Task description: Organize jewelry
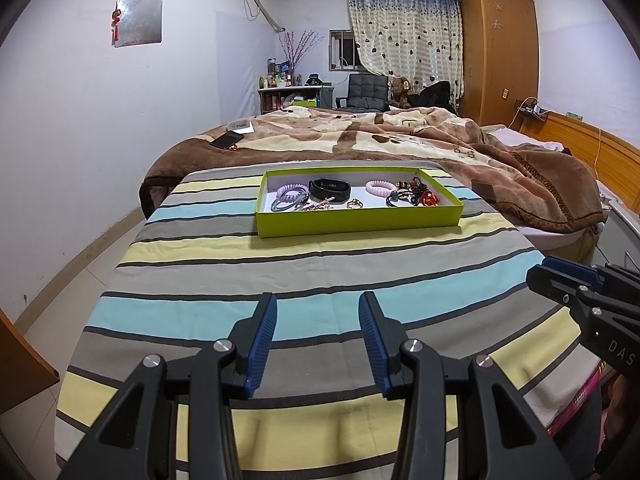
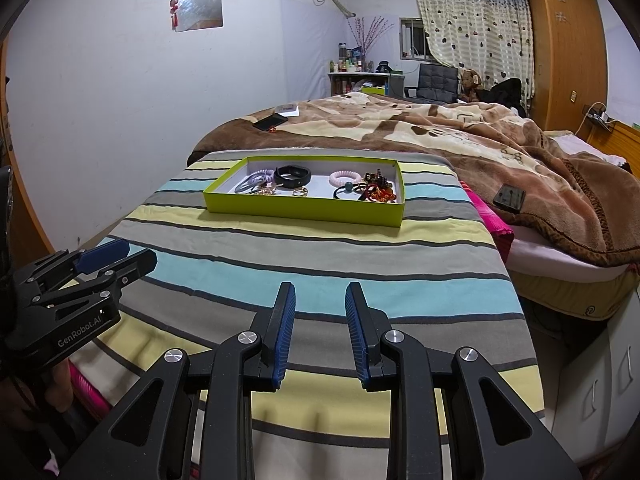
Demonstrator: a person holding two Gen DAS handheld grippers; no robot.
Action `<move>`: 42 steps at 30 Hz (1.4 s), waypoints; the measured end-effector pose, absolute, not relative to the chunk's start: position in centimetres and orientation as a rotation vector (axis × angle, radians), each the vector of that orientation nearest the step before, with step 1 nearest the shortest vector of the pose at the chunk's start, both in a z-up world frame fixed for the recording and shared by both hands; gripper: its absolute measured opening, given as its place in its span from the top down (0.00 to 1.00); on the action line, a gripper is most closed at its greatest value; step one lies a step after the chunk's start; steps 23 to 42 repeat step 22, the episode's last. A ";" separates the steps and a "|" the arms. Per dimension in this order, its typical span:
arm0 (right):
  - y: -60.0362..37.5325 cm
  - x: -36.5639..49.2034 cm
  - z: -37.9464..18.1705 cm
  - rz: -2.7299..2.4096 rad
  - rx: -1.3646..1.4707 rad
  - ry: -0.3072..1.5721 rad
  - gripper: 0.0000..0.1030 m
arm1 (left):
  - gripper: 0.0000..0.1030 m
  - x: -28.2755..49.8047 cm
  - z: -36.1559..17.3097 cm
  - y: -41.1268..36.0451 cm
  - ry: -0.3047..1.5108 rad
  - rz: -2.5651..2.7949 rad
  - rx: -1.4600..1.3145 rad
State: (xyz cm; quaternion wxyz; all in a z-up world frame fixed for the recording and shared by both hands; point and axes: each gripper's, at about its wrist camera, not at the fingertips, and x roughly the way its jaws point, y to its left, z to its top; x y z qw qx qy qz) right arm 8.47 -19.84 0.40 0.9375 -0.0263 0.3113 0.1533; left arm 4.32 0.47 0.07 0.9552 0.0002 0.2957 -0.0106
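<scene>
A green tray (image 1: 360, 225) (image 2: 304, 211) stands at the far end of the striped cloth. In it lie a black band (image 1: 330, 189) (image 2: 292, 176), a purple coil tie (image 1: 293, 192), a pink coil tie (image 1: 380, 188) (image 2: 344, 178), gold rings (image 1: 354, 203) (image 2: 299, 192), a gold chain (image 1: 318, 206) and a red and black heap (image 1: 420, 194) (image 2: 378, 188). My left gripper (image 1: 318, 336) is open and empty, over the near cloth. My right gripper (image 2: 320, 322) is open and empty beside it.
The striped cloth (image 1: 280, 304) covers a raised surface. A bed with a brown blanket (image 1: 400, 136) lies beyond it, with a phone (image 1: 227, 140) and a dark card (image 2: 509, 197) on it. White drawers (image 2: 600, 380) stand to the right.
</scene>
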 end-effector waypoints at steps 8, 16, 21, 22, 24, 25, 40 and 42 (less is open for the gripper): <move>-19.7 8.5 0.4 0.313 -0.054 0.635 0.74 | 0.57 4.4 -0.2 0.3 0.607 -0.026 0.008; -19.7 8.5 0.5 0.312 -0.055 0.636 0.74 | 0.57 4.2 -0.1 0.1 0.586 -0.026 0.025; -19.8 8.4 0.5 0.310 -0.058 0.636 0.74 | 0.57 4.4 0.0 0.1 0.589 -0.034 0.018; -19.7 8.5 0.5 0.312 -0.057 0.637 0.74 | 0.57 4.4 0.0 0.1 0.589 -0.035 0.016; -19.7 8.5 0.5 0.312 -0.057 0.637 0.74 | 0.57 4.4 0.0 0.1 0.589 -0.035 0.016; -19.7 8.5 0.5 0.312 -0.057 0.637 0.74 | 0.57 4.4 0.0 0.1 0.589 -0.035 0.016; -19.7 8.5 0.5 0.312 -0.057 0.637 0.74 | 0.57 4.4 0.0 0.1 0.589 -0.035 0.016; -19.7 8.5 0.5 0.312 -0.057 0.637 0.74 | 0.57 4.4 0.0 0.1 0.589 -0.035 0.016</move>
